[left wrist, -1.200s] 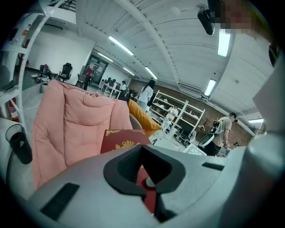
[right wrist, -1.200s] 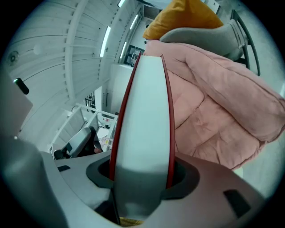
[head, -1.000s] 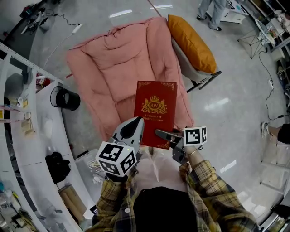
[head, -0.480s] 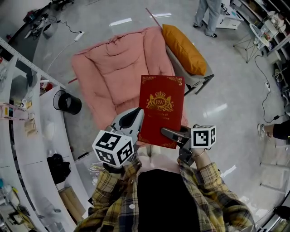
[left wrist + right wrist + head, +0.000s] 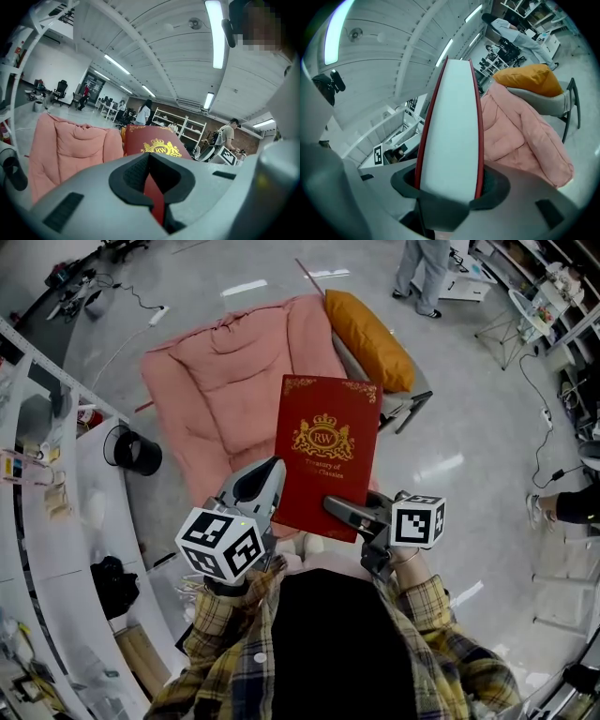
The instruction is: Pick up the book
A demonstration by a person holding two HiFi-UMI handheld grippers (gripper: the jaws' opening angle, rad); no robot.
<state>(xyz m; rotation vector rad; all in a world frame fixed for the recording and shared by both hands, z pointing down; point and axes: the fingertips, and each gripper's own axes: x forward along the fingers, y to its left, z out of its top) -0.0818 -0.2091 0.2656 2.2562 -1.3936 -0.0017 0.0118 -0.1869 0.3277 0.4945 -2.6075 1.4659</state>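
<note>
Above the pink quilt (image 5: 225, 390), the red book (image 5: 326, 456) is held clear: left claw (image 5: 270, 472) clenched on its thin red edge, right claw (image 5: 339, 509) clenched across its pages.

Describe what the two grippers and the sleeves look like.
The left gripper and right gripper are grey moulded shells with black textured pads. Each carries a white cube printed with black square markers. The sleeves are yellow-brown plaid flannel.

The left tool (image 5: 270, 471) and right tool (image 5: 336, 506) point away side by side, each clamped on the near edge of the book (image 5: 323, 451).
</note>
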